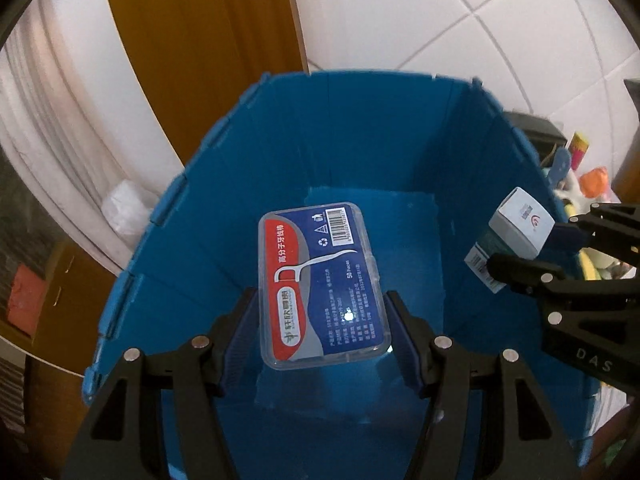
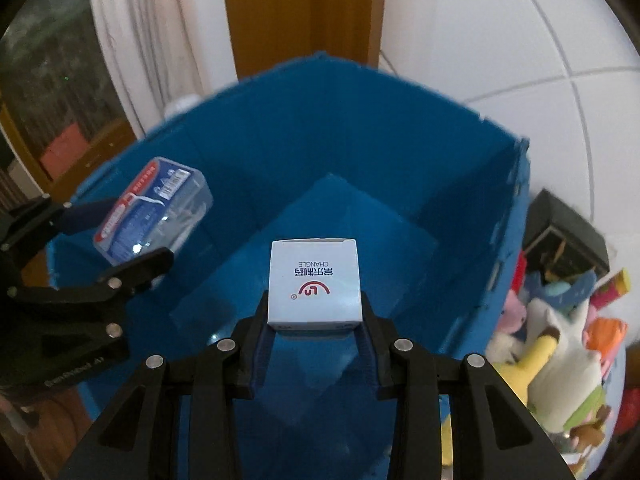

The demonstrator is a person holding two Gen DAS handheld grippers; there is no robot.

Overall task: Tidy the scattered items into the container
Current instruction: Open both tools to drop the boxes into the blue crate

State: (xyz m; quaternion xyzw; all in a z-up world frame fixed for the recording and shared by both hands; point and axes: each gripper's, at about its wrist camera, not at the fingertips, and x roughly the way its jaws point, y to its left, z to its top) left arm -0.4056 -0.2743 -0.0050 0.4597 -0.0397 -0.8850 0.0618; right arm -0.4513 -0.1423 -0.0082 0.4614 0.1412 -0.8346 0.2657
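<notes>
A clear plastic case of dental floss picks with a blue and red label is clamped between the pads of my left gripper, hanging over the inside of the blue folding bin. My right gripper is shut on a small white medicine box with a red logo, also held above the bin's floor. Each view shows the other hand: the right gripper with the white box at the right, the left gripper with the floss case at the left. The bin holds nothing else.
The blue bin stands on a white tiled floor beside a wooden door frame. To its right lies a pile of soft toys and a dark box. White pipes or cable run at the left.
</notes>
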